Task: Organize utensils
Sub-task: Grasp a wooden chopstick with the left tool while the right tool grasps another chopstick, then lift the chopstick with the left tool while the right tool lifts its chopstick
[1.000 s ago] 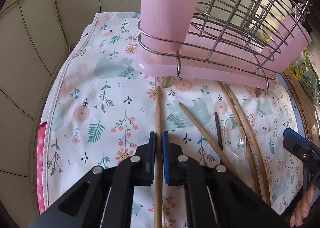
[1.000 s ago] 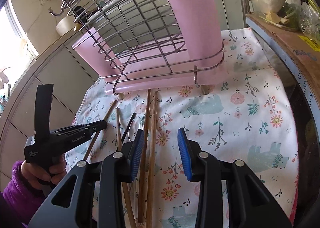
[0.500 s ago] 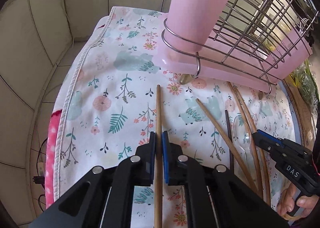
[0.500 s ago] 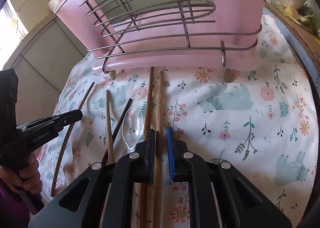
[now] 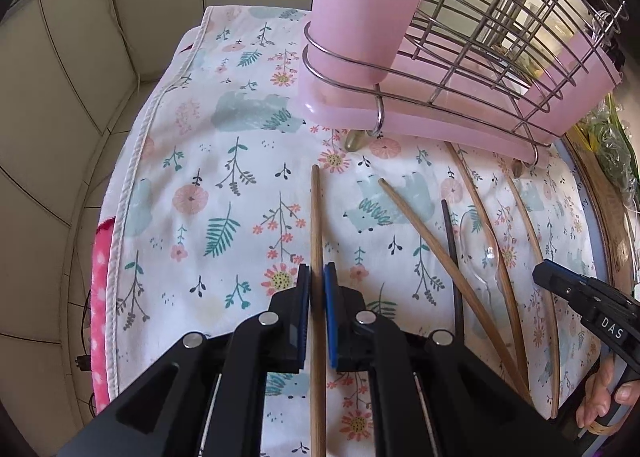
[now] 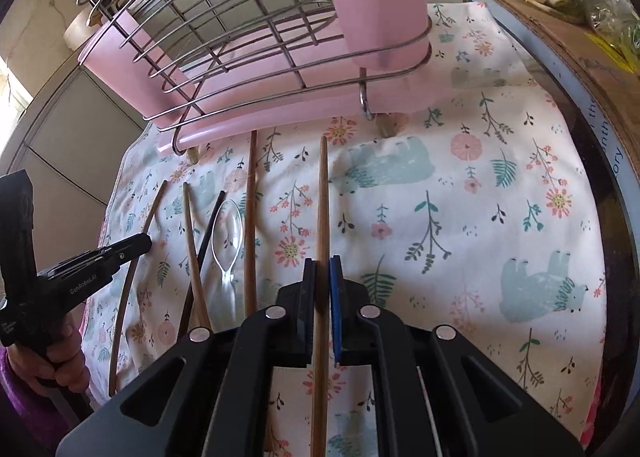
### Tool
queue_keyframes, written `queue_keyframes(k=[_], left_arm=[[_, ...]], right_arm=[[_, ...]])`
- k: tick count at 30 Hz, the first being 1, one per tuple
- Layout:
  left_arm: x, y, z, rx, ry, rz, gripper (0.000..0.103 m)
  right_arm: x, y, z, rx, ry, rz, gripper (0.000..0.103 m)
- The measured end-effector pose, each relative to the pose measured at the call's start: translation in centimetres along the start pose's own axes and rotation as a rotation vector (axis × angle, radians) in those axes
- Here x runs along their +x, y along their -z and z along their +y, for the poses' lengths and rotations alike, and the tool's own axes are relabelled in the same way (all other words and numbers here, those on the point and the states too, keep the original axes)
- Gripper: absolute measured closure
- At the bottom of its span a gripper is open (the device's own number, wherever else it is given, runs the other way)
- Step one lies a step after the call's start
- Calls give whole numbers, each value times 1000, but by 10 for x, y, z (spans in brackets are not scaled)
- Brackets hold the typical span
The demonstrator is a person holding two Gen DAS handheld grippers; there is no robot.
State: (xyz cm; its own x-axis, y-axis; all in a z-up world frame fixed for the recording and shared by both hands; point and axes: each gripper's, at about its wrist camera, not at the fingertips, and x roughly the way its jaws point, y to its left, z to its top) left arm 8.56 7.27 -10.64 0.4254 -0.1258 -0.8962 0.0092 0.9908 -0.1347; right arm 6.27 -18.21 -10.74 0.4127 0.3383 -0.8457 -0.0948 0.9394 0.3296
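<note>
Left wrist view: the left gripper (image 5: pixel 317 289) is clamped on a wooden chopstick (image 5: pixel 316 217) whose tip points at the pink-based wire rack (image 5: pixel 400 113). The floral cloth (image 5: pixel 192 193) lies bare leftward to its hemmed edge. To the right lie four more sticks: three wooden, one dark chopstick (image 5: pixel 450 241), plus one clear plastic spoon (image 5: pixel 480 257). The right gripper (image 5: pixel 544 271) enters at the right border.

Right wrist view: the right gripper (image 6: pixel 322 289), whose jaws have just been closing, pinches a second wooden chopstick (image 6: pixel 323 201). Open cloth (image 6: pixel 480 217) spreads right to the dark counter edge (image 6: pixel 592 161). Leftward lie four sticks and the spoon (image 6: pixel 227 233), near the left gripper (image 6: pixel 142 243).
</note>
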Motion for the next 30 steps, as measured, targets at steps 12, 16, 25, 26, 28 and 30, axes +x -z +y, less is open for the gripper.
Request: queue_keyframes(k=[12,16,25,26,28,30], left_arm=[[12,-22,3,15,36,110,95],[14,-25,3,25,34,110,95],[-3,-13,7,11,52,16,97],[-8,-12,8,5,60,-2,97],[-22,-10,10,-10,76,-45,97],[-36,-8,12,-21,92,-88,97]], right_arm=[[11,-23,0,-25,-28,64,95],[23,-32,10,-70,10,88,95],[19,-16,11,-77,7,16,96],[14,-15,9,-70,-2,2,96],[2,-12,7,-57,-17,-37,96],[-11,-10,5,-50,-39,-80,96]])
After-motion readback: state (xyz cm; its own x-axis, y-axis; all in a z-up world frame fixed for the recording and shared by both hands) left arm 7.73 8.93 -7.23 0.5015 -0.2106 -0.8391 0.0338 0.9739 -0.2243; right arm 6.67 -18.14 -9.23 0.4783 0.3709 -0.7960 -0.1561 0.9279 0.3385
